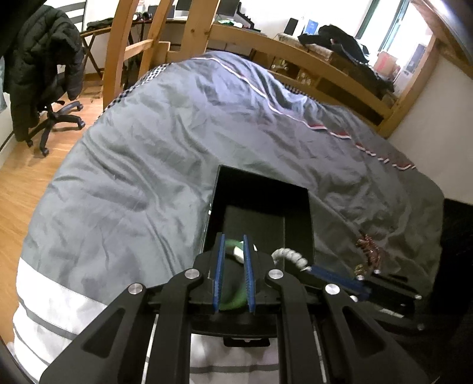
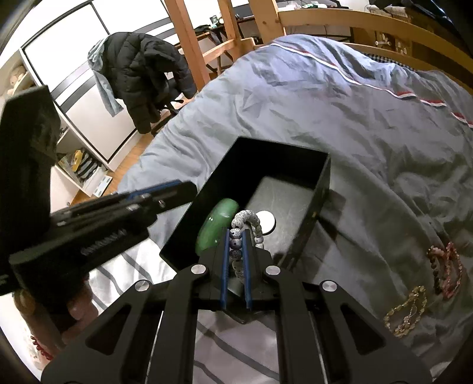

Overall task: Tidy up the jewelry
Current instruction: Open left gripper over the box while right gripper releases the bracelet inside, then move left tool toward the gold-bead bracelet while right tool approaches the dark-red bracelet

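Bright window (image 1: 381, 26) glare, strong fisheye bending at edges, box interior dim.

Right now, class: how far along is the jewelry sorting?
Nothing looks released yet. In hand: the left gripper holds a green bangle and the right gripper a white beaded bracelet, both over the black box. Left: the gold chain and pink bracelet on the duvet.

Left wrist view close above the black box (image 1: 260, 206), angled down across the bed (image 1: 147, 141), right wrist view likewise (from the other side), both sharing box and bed.
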The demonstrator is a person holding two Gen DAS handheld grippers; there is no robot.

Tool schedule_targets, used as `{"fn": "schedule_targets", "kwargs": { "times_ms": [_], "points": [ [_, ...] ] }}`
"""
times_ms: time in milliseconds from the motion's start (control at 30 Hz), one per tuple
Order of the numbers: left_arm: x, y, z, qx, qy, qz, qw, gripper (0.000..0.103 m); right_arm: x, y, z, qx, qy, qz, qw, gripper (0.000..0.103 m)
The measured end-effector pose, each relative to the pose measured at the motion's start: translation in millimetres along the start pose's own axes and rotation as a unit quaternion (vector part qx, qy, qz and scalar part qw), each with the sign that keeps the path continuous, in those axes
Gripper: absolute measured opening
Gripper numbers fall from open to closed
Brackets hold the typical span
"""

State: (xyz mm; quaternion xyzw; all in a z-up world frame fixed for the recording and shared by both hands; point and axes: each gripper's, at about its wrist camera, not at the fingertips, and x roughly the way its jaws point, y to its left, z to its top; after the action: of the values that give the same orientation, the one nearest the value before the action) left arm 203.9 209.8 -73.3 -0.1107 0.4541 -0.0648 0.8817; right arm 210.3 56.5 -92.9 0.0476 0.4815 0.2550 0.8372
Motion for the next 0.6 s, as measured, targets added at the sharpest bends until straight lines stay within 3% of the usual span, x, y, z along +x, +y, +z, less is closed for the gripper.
{"fn": "schedule_targets", "kwargs": {
  "times_ms": [200, 233, 267, 333, 367, 400, 500, 600],
  "points": [
    [6.5, 4.9, -0.6, -0.01, 0.009, 0.011, 0.9998, 0.016, 0.3, -5.6, -3.3, 0.009, 0.003, -0.005, 1.0, 0.011],
    [6.2, 5.0, -0.8, -0.01, 0.008, 0.017, 0.9998, 0.03, -1.6, -6.7, -3.1, 0.011, 0.0, -0.004, 1.0, 0.011],
    [5.0, 5.4, -1.0, -0.011, 0.005, 0.021, 0.9997, 0.055, -4.7, -8.2, -3.0, 0.013, -0.006, -0.005, 1.0, 0.015],
    [-1.3, 4.1, -0.2, -0.009, -0.016, 0.032, 0.9993, 0.078, -11.5, -12.1, -3.6, 0.016, -0.018, -0.014, 1.0, 0.04],
    [-4.9, 2.1, 0.1, -0.005, -0.024, 0.034, 0.9991, 0.078, -14.3, -13.9, -4.1, 0.018, -0.025, -0.015, 0.999, 0.058],
    [-6.3, 1.5, 0.5, -0.004, -0.026, 0.03, 0.9992, 0.079, -19.1, -16.7, -4.7, 0.022, -0.034, -0.015, 0.999, 0.065],
    [-7.2, -1.8, 0.1, 0.0, -0.031, 0.026, 0.9992, 0.084, -30.0, -24.7, -6.8, 0.021, -0.044, -0.035, 0.998, 0.066],
    [-5.1, -6.6, -1.4, 0.006, -0.029, 0.026, 0.9992, 0.084, -44.3, -33.4, -15.8, 0.019, -0.066, -0.068, 0.995, 0.087]
  ]
}}
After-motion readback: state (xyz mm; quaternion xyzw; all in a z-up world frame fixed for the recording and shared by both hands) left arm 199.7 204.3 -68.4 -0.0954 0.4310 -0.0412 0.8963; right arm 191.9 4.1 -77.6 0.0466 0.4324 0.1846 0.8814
